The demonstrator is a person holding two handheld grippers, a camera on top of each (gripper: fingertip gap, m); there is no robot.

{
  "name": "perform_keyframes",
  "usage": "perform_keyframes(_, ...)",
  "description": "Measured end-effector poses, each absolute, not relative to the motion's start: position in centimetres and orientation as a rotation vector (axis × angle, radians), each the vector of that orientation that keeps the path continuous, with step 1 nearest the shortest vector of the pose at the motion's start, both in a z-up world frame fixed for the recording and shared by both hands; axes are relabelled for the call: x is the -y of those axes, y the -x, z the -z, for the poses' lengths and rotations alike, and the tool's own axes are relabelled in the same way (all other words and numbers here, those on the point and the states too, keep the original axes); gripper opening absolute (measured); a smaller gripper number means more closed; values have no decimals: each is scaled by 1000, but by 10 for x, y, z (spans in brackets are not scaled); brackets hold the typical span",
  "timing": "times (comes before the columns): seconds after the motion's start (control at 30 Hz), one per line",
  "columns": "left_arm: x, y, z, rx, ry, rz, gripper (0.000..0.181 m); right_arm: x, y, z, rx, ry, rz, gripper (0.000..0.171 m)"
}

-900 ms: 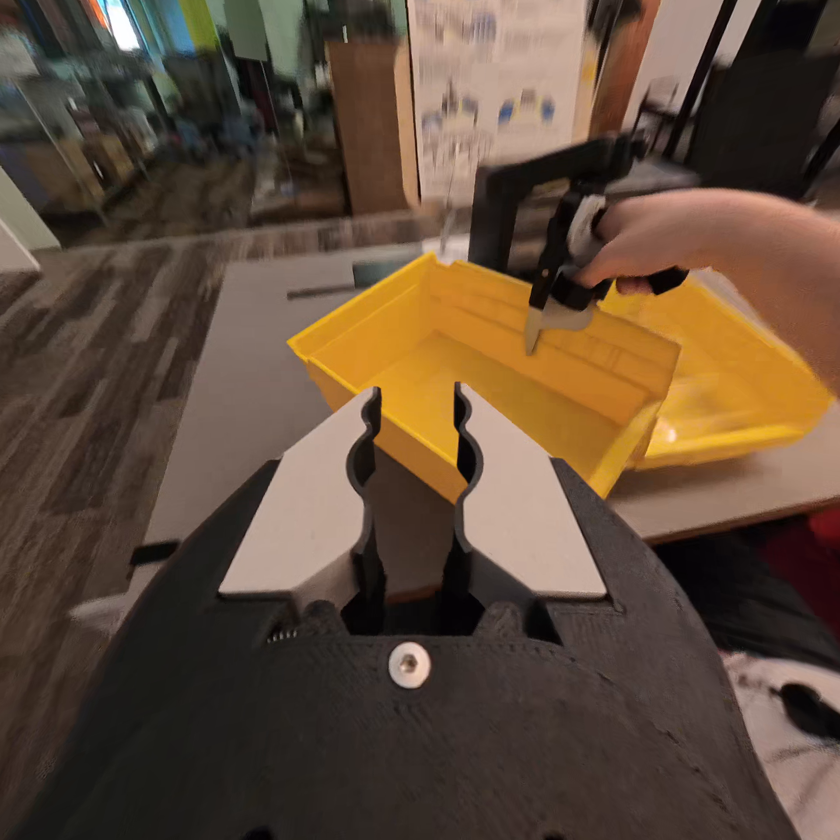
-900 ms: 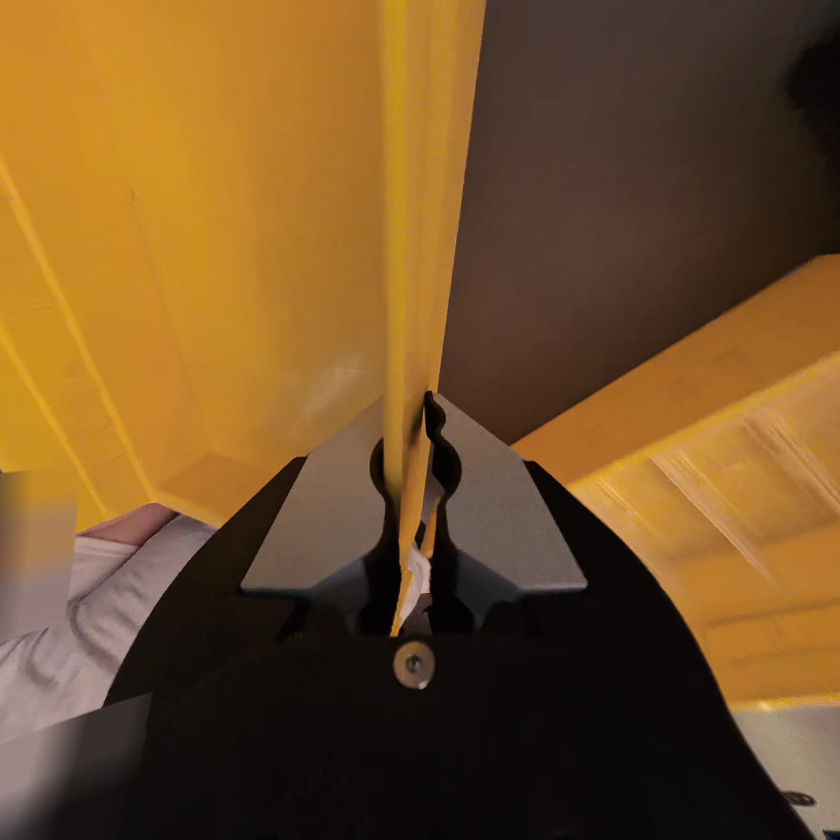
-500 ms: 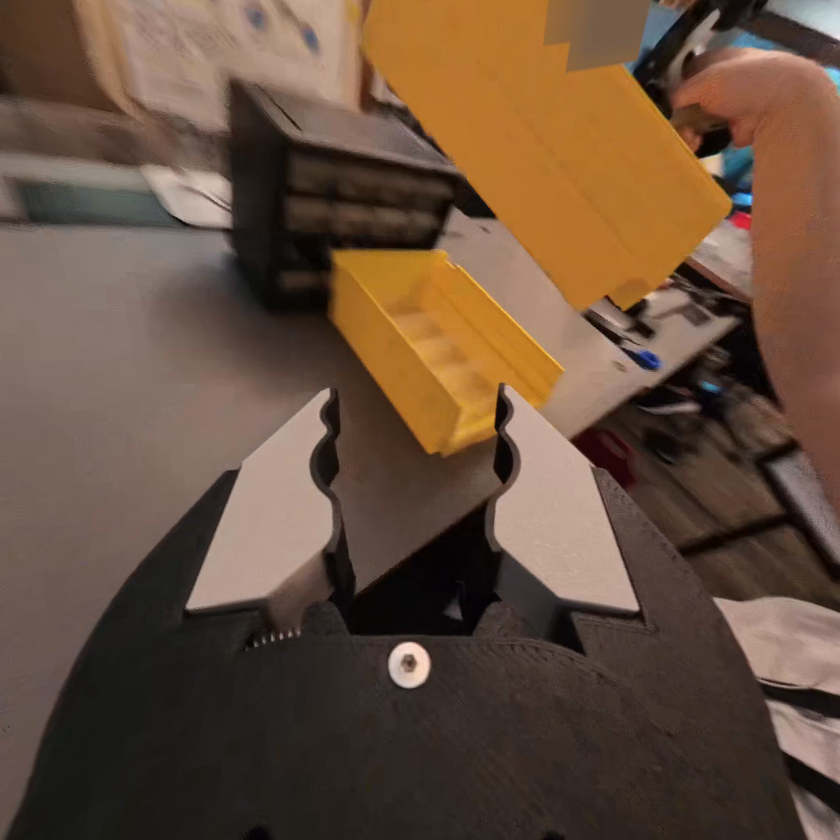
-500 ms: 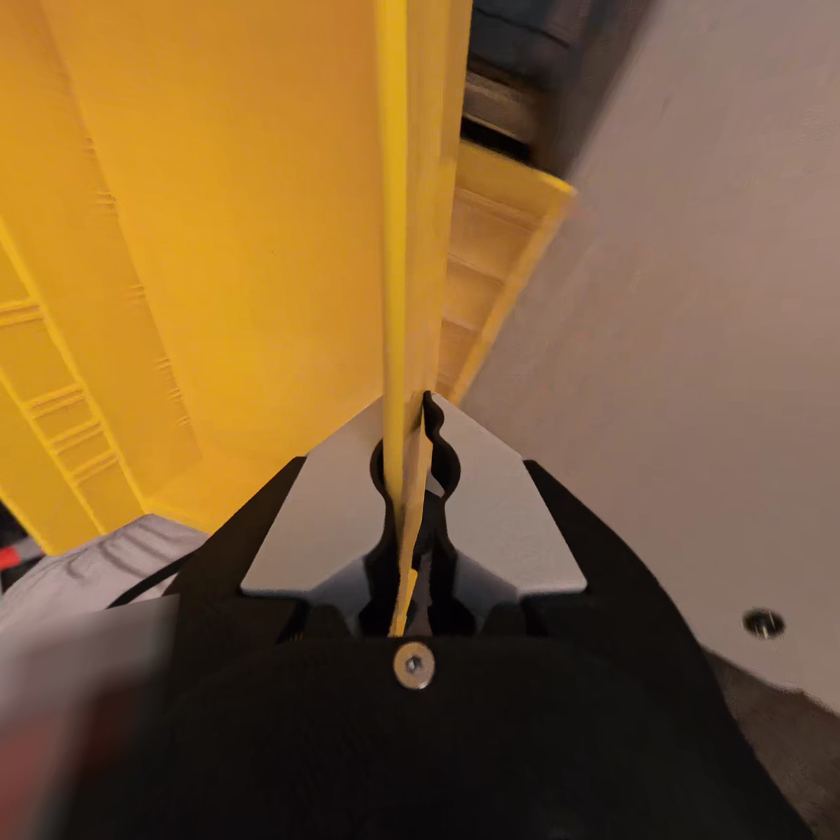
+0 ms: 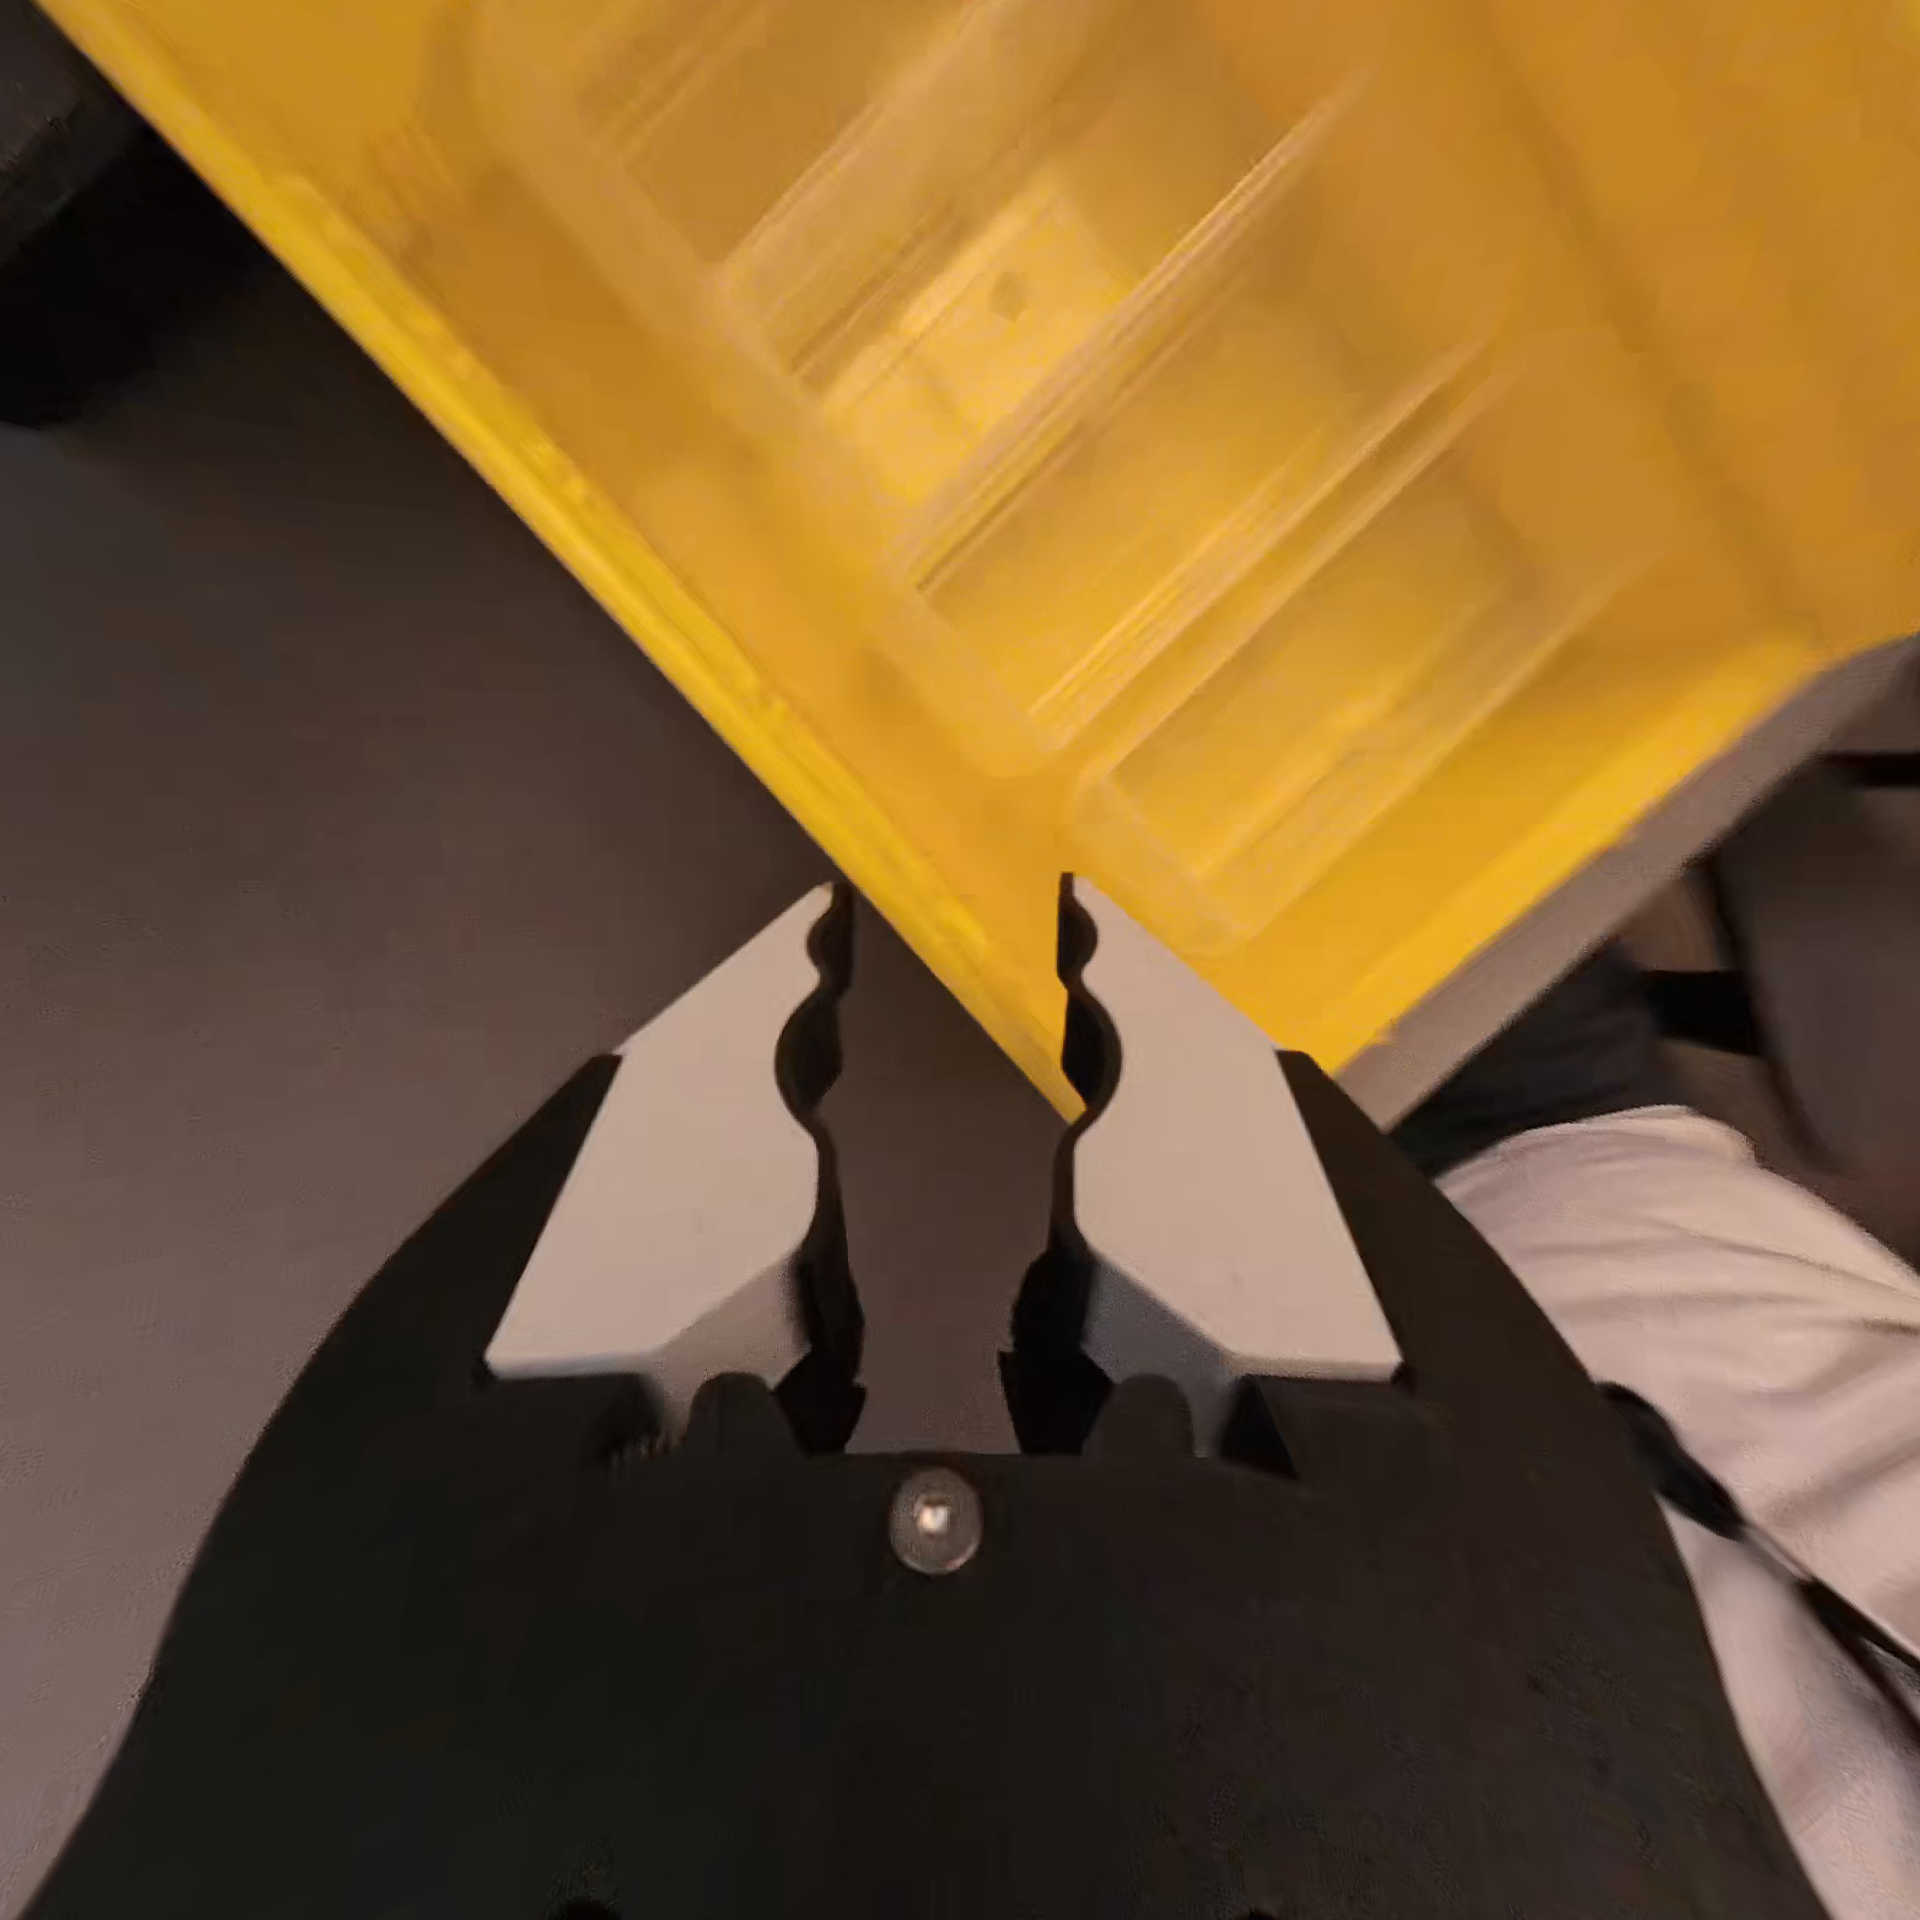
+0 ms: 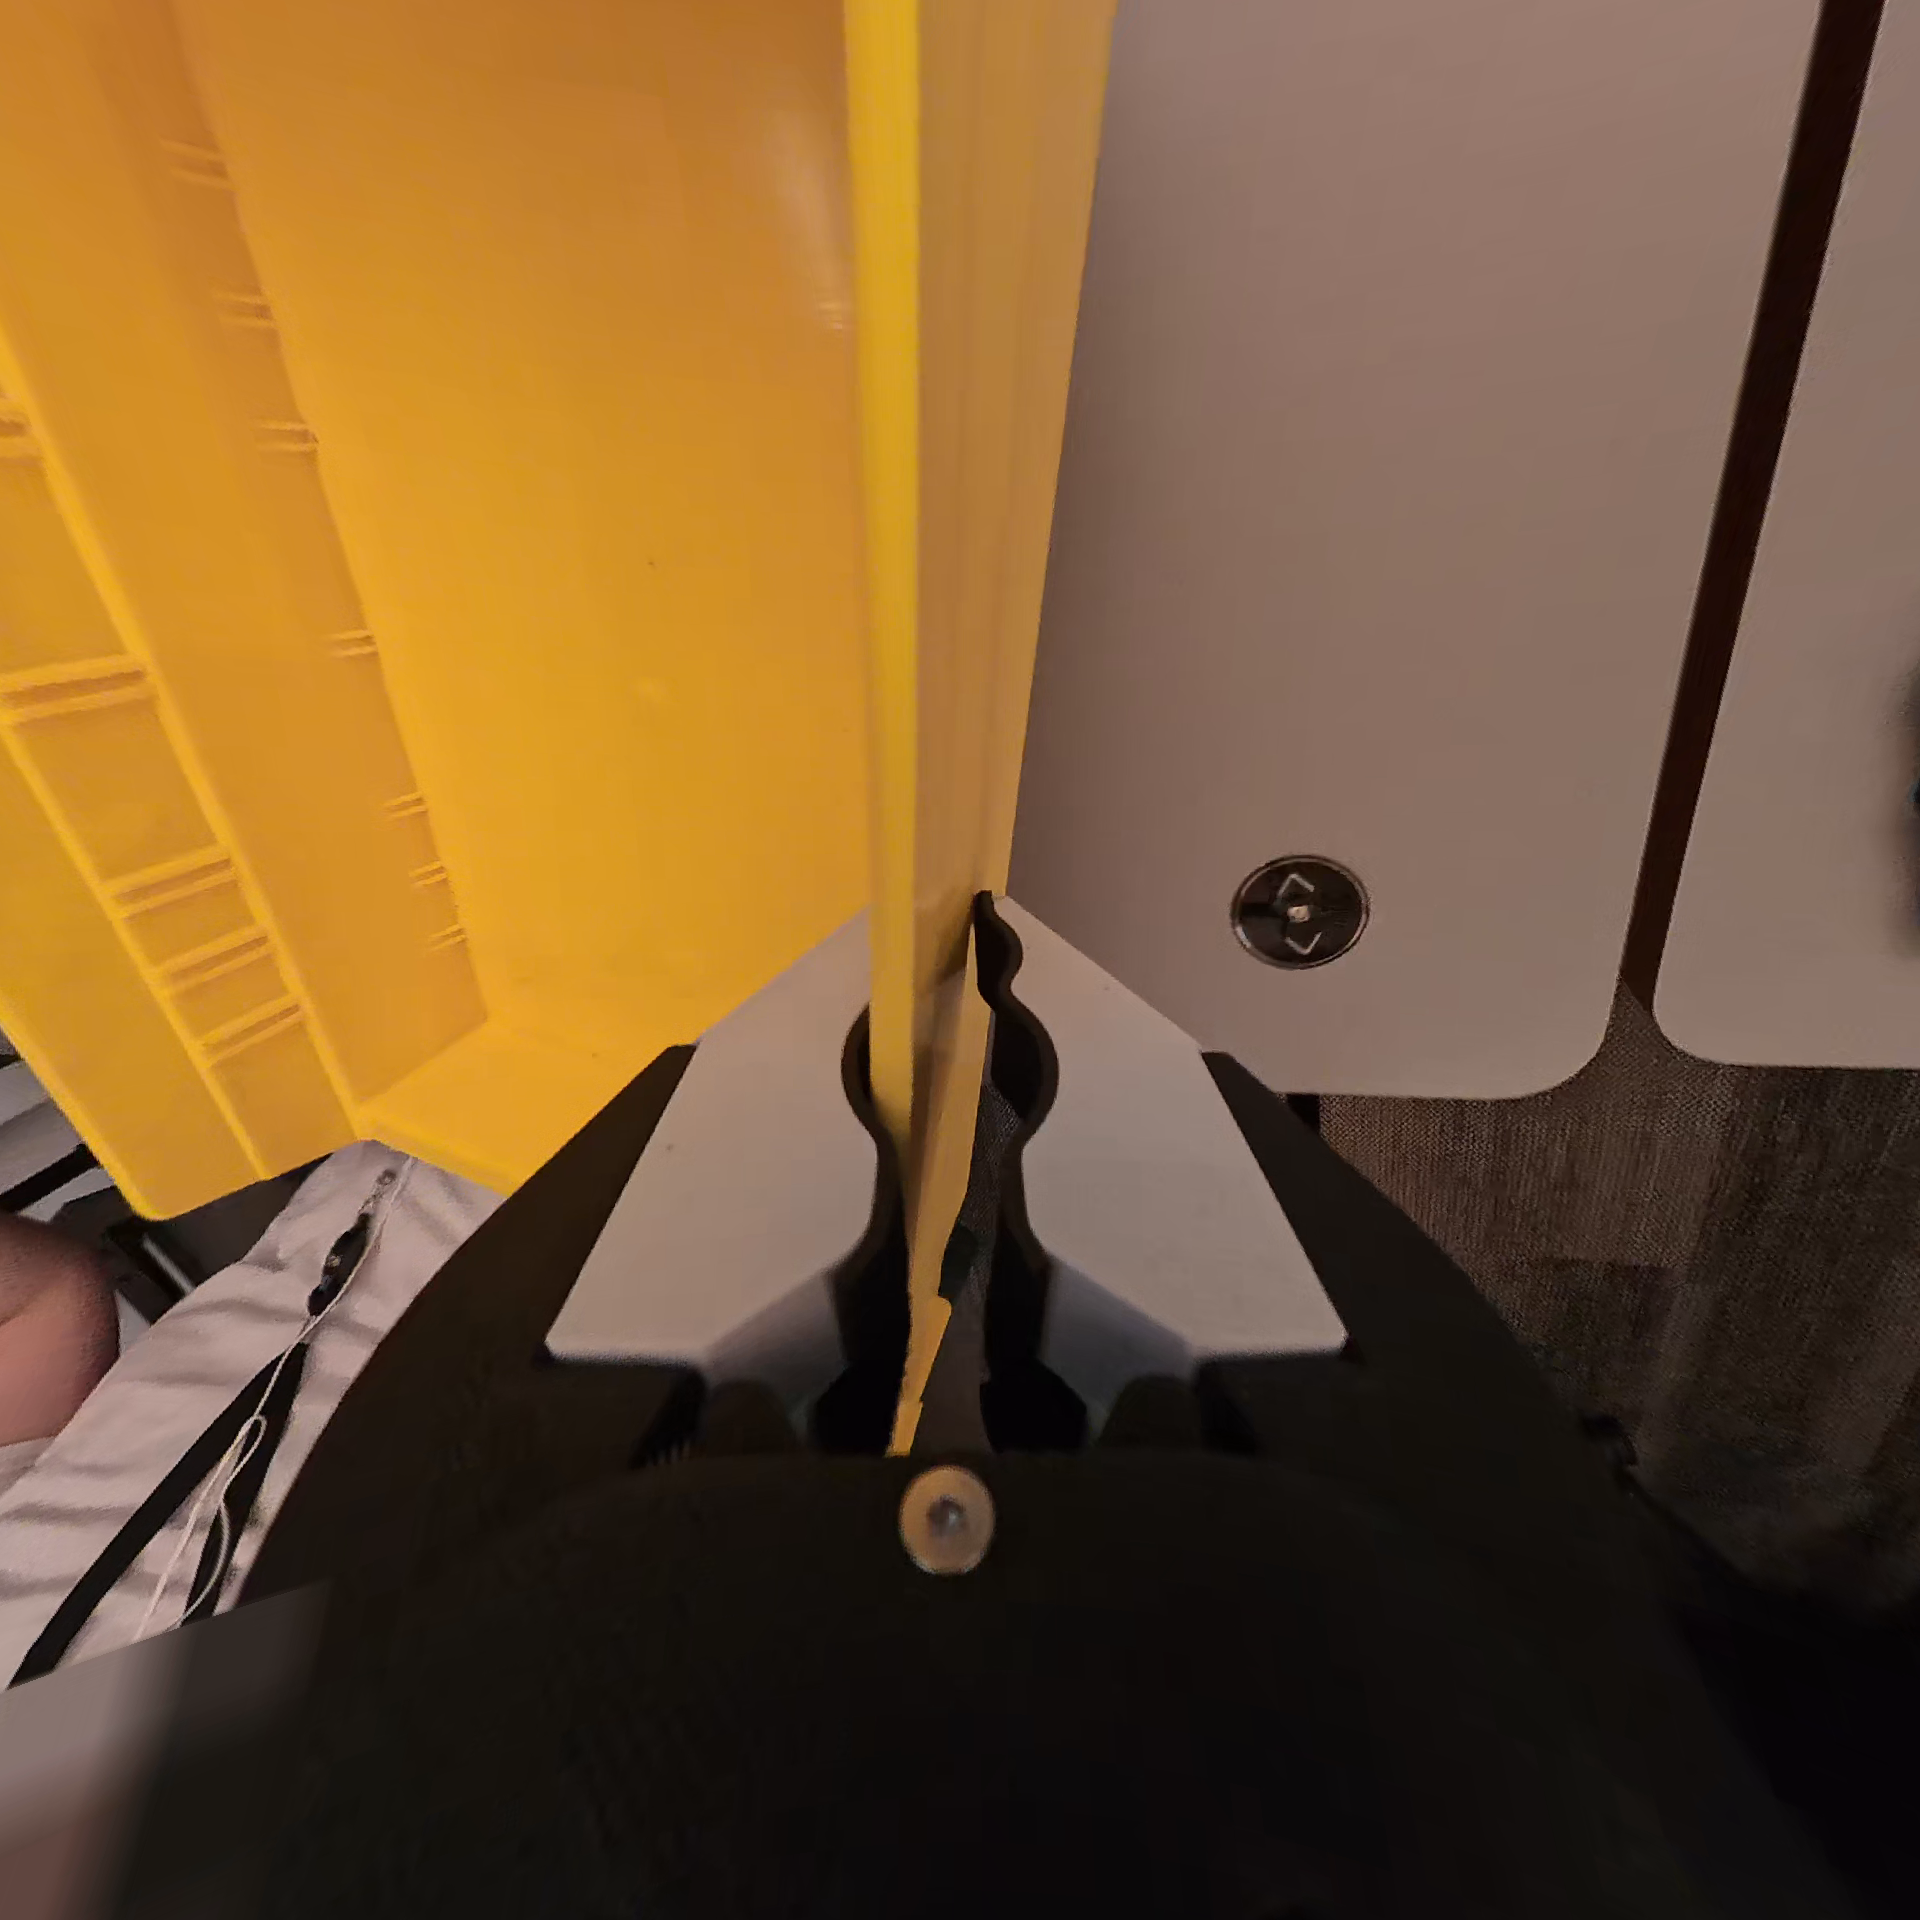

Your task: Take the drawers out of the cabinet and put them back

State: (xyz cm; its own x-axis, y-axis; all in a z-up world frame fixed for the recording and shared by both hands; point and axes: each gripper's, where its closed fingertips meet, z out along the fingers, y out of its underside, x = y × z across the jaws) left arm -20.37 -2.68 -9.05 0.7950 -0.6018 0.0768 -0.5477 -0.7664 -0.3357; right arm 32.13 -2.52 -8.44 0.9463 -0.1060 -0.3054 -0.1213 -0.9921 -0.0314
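My right gripper (image 6: 971, 914) is shut on the thin side wall of a yellow drawer (image 6: 520, 520) and holds it on edge in the air over the table corner. Its ribbed inside faces left. In the left wrist view a second yellow drawer (image 5: 1143, 416), blurred, fills the upper right. My left gripper (image 5: 951, 904) is open, and this drawer's rim and near corner run between its fingertips. I cannot tell whether the fingers touch it. A dark shape at the top left may be the black cabinet (image 5: 52, 260).
The grey table (image 5: 312, 831) lies under the left gripper, and its edge runs at the right. In the right wrist view the table corner (image 6: 1403, 468) bears a round metal fitting (image 6: 1299, 912). A second tabletop (image 6: 1829, 727) and carpet floor (image 6: 1610, 1247) lie beyond. The person's white clothing (image 5: 1662, 1299) is close by.
My left gripper has moved right up to a yellow drawer and its jaws have narrowed. My right gripper has carried its drawer away from the cabinet to above the table corner.
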Motion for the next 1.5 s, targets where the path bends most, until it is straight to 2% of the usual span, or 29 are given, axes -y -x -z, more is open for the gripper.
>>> perform_keyframes(0.17,33,213,99,-844,2862,252,36,9,-337,111,-175,3057,-486,7)
perform_keyframes(0.23,42,209,101,-794,2963,433,24,-2,-342,119,-159,3053,-457,7)
perform_keyframes(0.27,45,210,100,-795,2988,491,10,-7,-343,123,-145,3057,-442,6)
perform_keyframes(0.43,31,266,100,-691,2996,323,5,-38,-330,136,-107,3040,-475,6)
perform_keyframes(0.67,28,386,97,-256,3011,384,8,-86,-306,135,38,2990,-398,2)
perform_keyframes(1.0,35,533,95,270,2892,261,5,-108,-330,135,-9,2944,-387,4)
perform_keyframes(1.5,-15,559,93,366,2822,302,6,-103,-351,136,-135,2883,-322,3)
